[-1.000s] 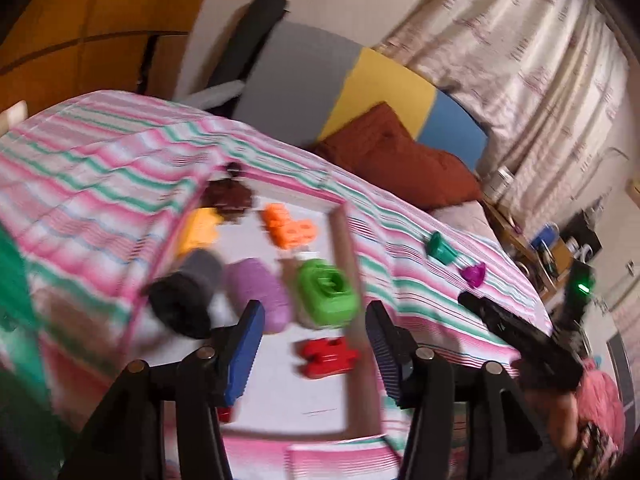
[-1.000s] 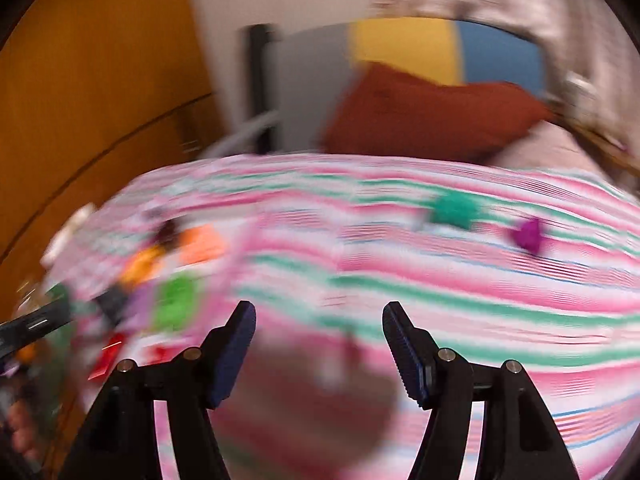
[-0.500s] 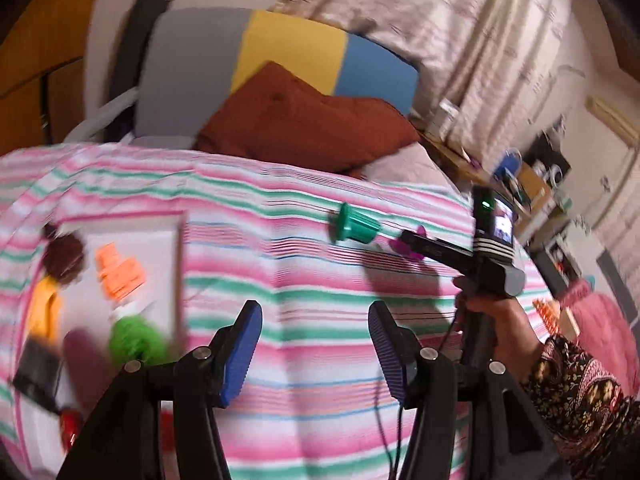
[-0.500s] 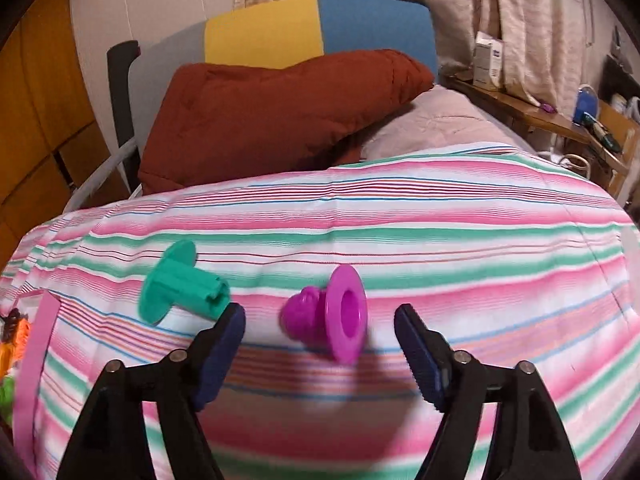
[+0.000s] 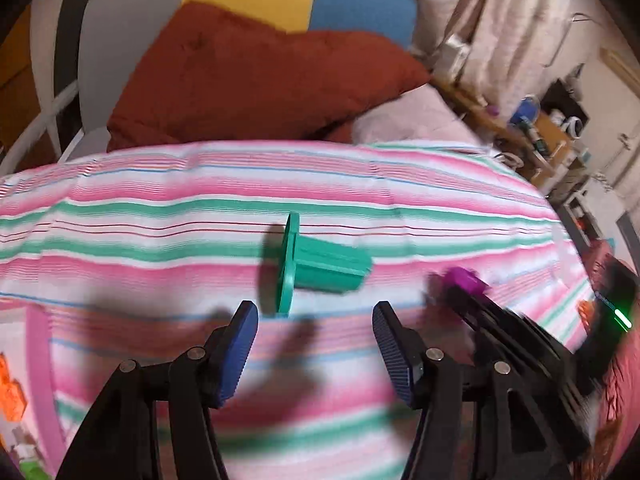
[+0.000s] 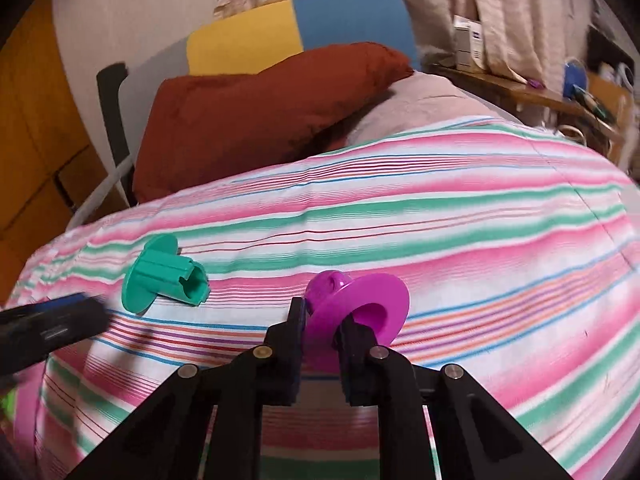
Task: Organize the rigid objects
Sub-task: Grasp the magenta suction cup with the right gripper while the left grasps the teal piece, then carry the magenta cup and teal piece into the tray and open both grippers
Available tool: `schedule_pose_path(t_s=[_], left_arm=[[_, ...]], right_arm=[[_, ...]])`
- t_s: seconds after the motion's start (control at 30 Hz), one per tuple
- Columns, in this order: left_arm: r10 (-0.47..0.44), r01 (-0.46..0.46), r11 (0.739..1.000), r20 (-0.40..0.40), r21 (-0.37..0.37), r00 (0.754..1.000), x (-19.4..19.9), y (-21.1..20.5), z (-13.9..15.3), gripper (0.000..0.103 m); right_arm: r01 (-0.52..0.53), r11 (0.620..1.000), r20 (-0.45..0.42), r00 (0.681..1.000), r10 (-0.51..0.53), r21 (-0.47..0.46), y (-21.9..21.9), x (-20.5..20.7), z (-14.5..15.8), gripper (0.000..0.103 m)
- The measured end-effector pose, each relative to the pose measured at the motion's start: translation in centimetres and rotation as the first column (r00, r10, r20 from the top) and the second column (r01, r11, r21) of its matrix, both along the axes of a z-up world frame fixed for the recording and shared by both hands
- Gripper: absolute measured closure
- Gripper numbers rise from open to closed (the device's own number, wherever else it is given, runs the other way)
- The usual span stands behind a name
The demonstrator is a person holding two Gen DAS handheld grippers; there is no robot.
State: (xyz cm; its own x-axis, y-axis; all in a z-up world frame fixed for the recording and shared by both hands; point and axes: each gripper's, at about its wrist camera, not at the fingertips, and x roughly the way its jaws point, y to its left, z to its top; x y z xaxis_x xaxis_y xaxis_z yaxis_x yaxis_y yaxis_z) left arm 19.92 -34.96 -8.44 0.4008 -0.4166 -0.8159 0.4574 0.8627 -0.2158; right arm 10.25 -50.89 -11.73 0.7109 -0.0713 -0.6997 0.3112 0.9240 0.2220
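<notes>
1. The right gripper [image 6: 320, 320] is clamped on the purple piece's [image 6: 356, 304] narrow stem, the flange kept outside the fingers, probably so it can't slip through.
2. The left gripper [image 5: 314, 320] is spread wide just short of the green piece [image 5: 320, 266], which lies on its side on the bedspread [image 5: 160, 220], body across the gap, ready for pinching.

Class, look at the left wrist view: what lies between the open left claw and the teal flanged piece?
Only striped bedspread; left claw sits just short of the teal flanged piece.

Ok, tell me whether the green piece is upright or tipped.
Tipped: the green piece lies on its side on the striped bedspread, flange on edge.
</notes>
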Motion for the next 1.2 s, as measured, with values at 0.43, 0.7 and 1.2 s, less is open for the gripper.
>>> schedule_pose_path(t_s=[0.43,0.7,1.2], left_arm=[[-0.074,0.07,0.995,0.059,0.066,0.996,1.1,-0.8,-1.7,0.093],[-0.004,0.007,0.997,0.035,-0.083,0.999,-1.7,4.7,0.8,0.093],[0.255,-0.263,0.926,-0.064,-0.269,0.965,-2.1,22.5,2.3,0.093]], right_arm=[[-0.006,1.0,-0.002,1.0,0.006,-0.006,0.1,0.0,-0.4,0.087],[0.014,1.0,0.018,1.0,-0.013,-0.014,0.4,-0.8,0.1,0.088],[-0.129,0.99,0.017,0.991,0.13,-0.057,8.8,-3.0,2.7,0.088]])
